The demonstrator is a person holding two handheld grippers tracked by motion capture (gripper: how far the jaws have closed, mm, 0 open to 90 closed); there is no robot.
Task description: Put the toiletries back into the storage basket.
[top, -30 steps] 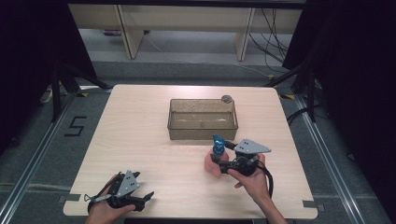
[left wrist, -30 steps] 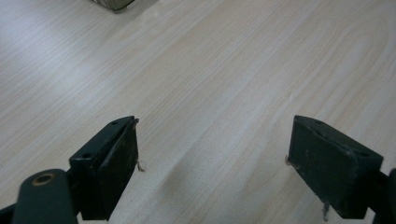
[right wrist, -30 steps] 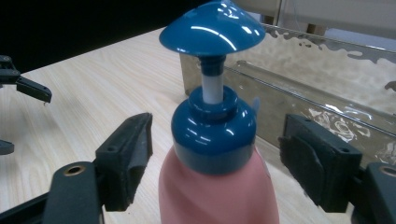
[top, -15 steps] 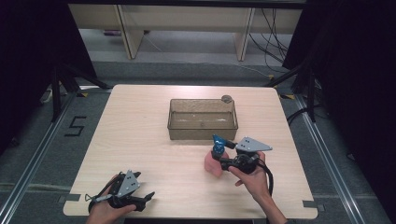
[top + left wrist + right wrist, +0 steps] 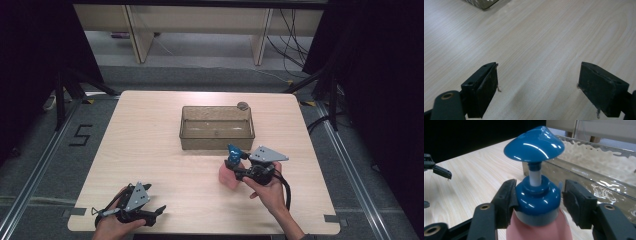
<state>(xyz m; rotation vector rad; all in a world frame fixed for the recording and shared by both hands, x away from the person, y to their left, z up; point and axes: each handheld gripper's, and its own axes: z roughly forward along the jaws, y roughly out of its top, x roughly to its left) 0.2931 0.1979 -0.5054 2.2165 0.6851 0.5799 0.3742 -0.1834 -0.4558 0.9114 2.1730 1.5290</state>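
Right gripper view, right tongs (image 5: 537, 202) closing around pump bottle (image 5: 537, 195)

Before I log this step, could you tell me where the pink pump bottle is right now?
In the high view the pink pump bottle stands right of the table's centre, just in front of the clear bin, with the right claw around its blue collar.
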